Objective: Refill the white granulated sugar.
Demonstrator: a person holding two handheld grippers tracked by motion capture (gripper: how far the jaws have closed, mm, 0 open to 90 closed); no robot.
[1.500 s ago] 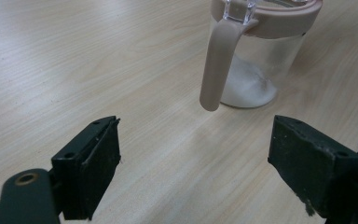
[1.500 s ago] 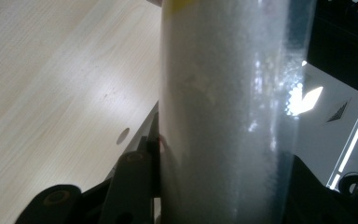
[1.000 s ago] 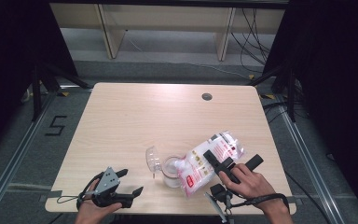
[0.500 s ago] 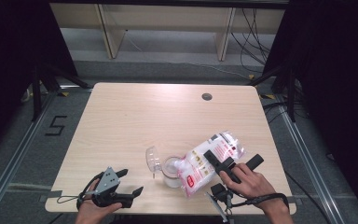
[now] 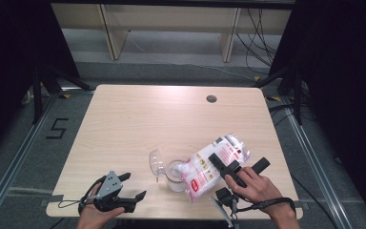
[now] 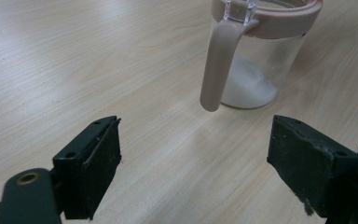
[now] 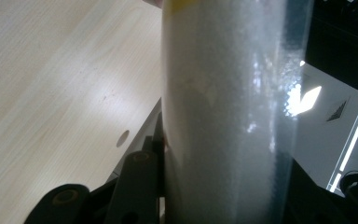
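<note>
1. The right gripper (image 5: 236,168) is closed on a clear plastic bag (image 5: 213,162) of white granules, its jaws pinching the bag near the middle; the person's right hand (image 5: 257,188) holds it at the near right part of the counter (image 5: 143,119).
2. In the right gripper view the bag (image 7: 223,112) stands between the jaws as a tall, frosted, white-filled column, with the counter (image 7: 51,84) to its left.
3. The bag lies tilted, its printed lower end toward the left of the right gripper and over the mouth of a clear jar (image 5: 175,174).
4. The jar stands on the counter just left of the right gripper, its transparent lid (image 5: 156,163) flipped open on the far left side.
5. The left gripper (image 5: 126,188) rests at the near left edge of the counter in the person's left hand (image 5: 95,214), jaws spread wide and holding nothing.
6. In the left gripper view the jar (image 6: 261,51) sits ahead of the open jaws, apart from them, with a pinkish rim, a pinkish handle (image 6: 219,63) hanging down its side and a low heap of white granules (image 6: 249,86) inside.
</note>
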